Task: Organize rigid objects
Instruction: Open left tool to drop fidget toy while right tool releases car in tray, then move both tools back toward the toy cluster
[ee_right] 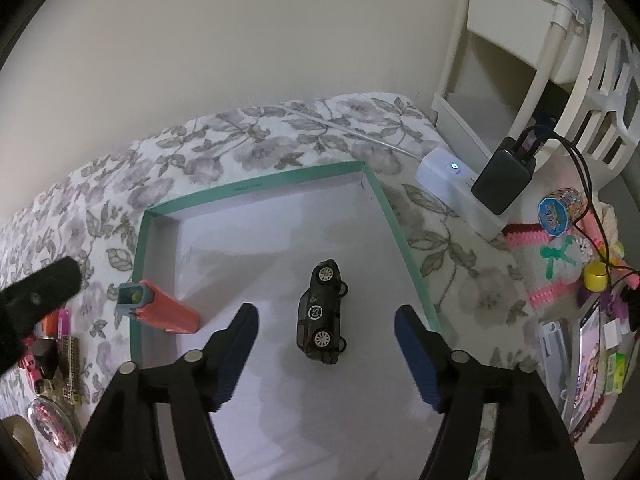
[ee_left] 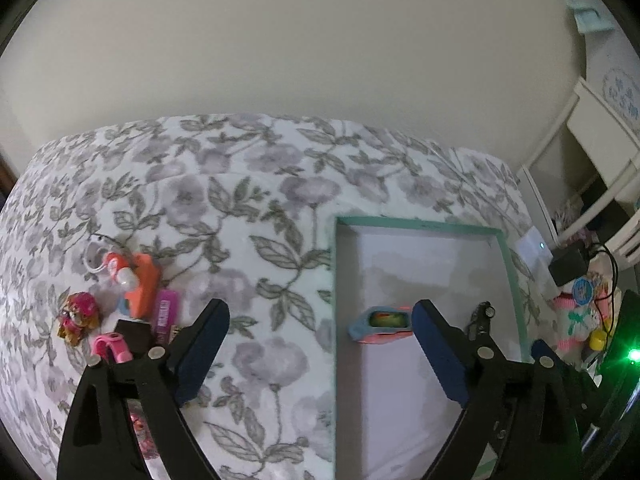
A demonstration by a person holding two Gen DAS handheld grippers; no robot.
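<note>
A shallow teal-rimmed box point(ee_left: 416, 226) point(ee_right: 256, 188) lies on the floral bedspread. Inside it a black toy car point(ee_right: 322, 314) lies on its side, and a pink-and-blue toy point(ee_left: 380, 322) point(ee_right: 160, 310) rests against the left wall. My left gripper point(ee_left: 320, 320) is open and empty, straddling the box's left wall. My right gripper point(ee_right: 326, 320) is open and empty, just above the car. A heap of small toys point(ee_left: 136, 288) lies left of the box: an orange piece, a pink figure point(ee_left: 78, 316), a magenta tube point(ee_left: 166, 312).
A white power strip point(ee_right: 460, 188) with a black charger point(ee_right: 504, 180) and cables lies right of the box. White shelving point(ee_right: 520, 40) and a clutter of toys point(ee_right: 568, 256) stand at the right. A wall runs behind the bed.
</note>
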